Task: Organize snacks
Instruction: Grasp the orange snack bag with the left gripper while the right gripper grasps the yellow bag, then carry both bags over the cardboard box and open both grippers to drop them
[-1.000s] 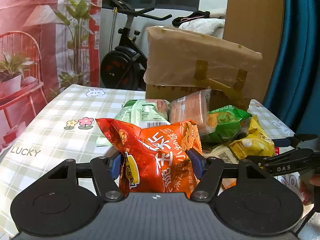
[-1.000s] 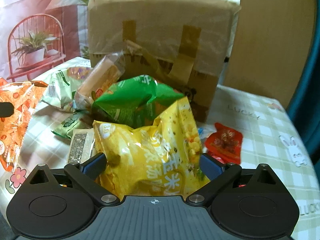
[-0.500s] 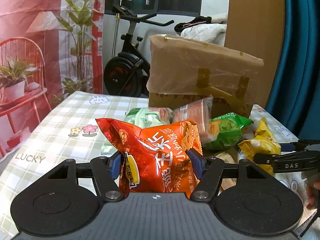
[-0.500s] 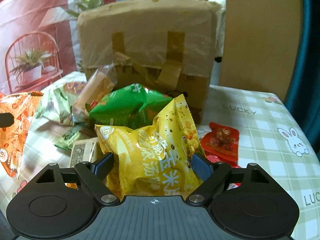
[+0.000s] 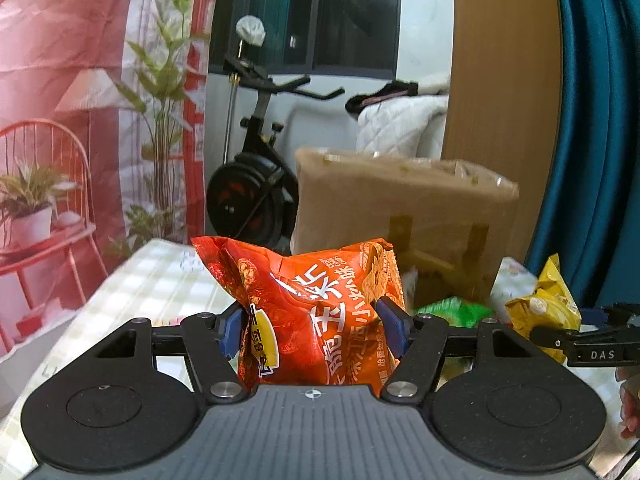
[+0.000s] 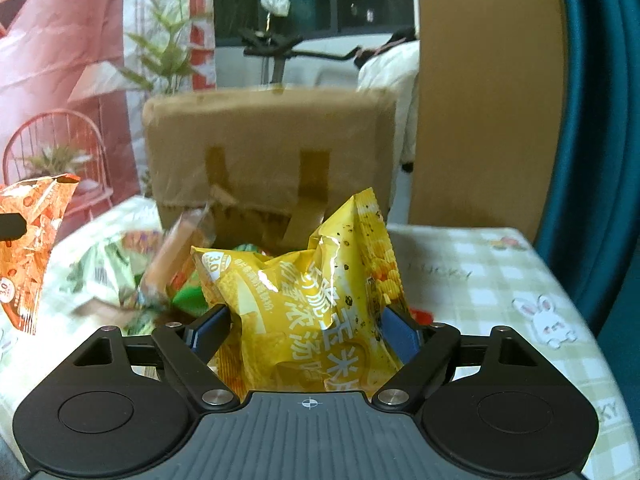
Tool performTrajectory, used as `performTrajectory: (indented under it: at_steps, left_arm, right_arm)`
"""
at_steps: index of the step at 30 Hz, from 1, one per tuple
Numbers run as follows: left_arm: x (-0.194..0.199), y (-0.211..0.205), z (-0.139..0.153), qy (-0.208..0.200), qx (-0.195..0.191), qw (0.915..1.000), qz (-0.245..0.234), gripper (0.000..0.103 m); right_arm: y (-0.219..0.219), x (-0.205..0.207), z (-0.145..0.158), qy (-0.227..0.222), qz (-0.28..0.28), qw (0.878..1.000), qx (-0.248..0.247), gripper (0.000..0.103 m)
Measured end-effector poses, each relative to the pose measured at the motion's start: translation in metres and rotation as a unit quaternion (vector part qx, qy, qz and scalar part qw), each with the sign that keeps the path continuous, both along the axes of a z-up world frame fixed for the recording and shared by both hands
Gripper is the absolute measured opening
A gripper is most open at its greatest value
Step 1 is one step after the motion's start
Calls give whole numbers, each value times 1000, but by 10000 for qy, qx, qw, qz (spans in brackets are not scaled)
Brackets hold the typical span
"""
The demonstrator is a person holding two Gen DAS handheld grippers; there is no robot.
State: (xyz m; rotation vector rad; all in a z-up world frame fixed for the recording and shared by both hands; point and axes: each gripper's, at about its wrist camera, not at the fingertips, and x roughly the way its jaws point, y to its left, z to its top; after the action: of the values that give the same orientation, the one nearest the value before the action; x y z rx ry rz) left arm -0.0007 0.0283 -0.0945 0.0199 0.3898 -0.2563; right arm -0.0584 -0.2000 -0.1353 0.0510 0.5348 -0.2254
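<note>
My left gripper (image 5: pixel 314 330) is shut on an orange snack bag (image 5: pixel 316 304) and holds it up above the checked table (image 5: pixel 152 280). My right gripper (image 6: pixel 306 330) is shut on a yellow corn snack bag (image 6: pixel 308 300), also lifted. The yellow bag (image 5: pixel 540 308) and the right gripper show at the right of the left wrist view. The orange bag (image 6: pixel 30 248) shows at the left edge of the right wrist view. A taped cardboard box (image 6: pixel 272 160) stands behind the snack pile; it also shows in the left wrist view (image 5: pixel 404 216).
A pile of snacks lies before the box: a green bag (image 5: pixel 452 312), a pale green pack (image 6: pixel 104 276), a clear pack of orange biscuits (image 6: pixel 176 260). A wooden panel (image 6: pixel 484 92) and blue curtain (image 6: pixel 600 120) stand at the right. An exercise bike (image 5: pixel 256 184) stands beyond the table.
Both grippers have risen with their bags and tilted up; the snack pile has dropped low in both views and the box looks farther off.
</note>
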Motion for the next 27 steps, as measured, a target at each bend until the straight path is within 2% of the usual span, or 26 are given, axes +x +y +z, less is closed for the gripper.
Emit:
performTrajectory:
  at_steps: [11,19,27]
  left_arm:
    - [18,-16,39,-500,-115,9987,-76,69]
    - [38,-34,70,-865,-215,9958,-216,69]
    - [65,-47,93,-1097,-122,9935,-274,69]
  right_arm:
    - [-22,-5,37,-615,-142,9979,-144,79]
    - [-46,10,72,-951,-112,9951,-258,78]
    - [-68,31,110,-1408,-47,9894,-348,78]
